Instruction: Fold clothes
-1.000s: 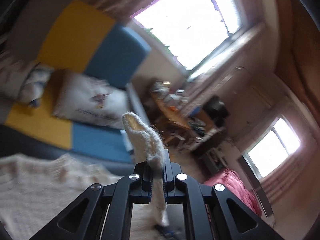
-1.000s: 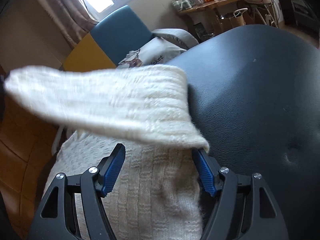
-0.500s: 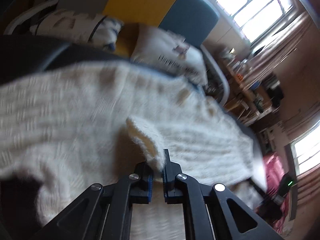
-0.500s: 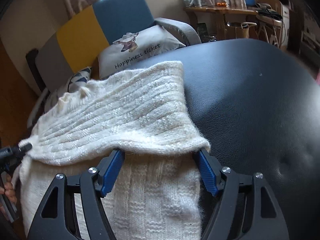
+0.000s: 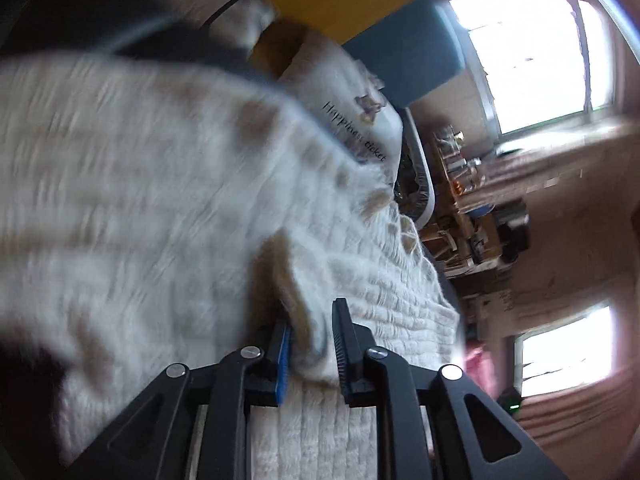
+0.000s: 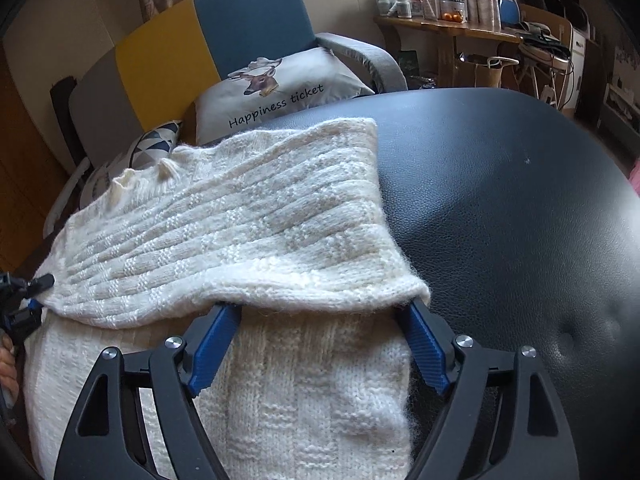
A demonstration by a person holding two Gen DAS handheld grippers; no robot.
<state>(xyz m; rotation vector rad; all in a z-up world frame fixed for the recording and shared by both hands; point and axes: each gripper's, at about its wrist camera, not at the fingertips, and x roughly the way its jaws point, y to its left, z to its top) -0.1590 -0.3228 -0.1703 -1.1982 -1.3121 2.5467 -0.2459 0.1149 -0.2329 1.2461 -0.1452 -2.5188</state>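
Knitwear is the job here: a cream sweater [image 6: 224,232] lies on the black padded surface [image 6: 520,208], its upper layer folded toward the near edge over the lower layer. The right gripper [image 6: 320,344] has its fingers spreading apart with the folded hem draped over their tips and no squeeze on it, while the left gripper [image 5: 310,344] (blurred in its own view) looks clenched on a bunched corner of the knit at the left side. Doing this well probably means laying the left corner flush with the lower layer before releasing, then sliding the right fingers out low so the loose wool does not drag.
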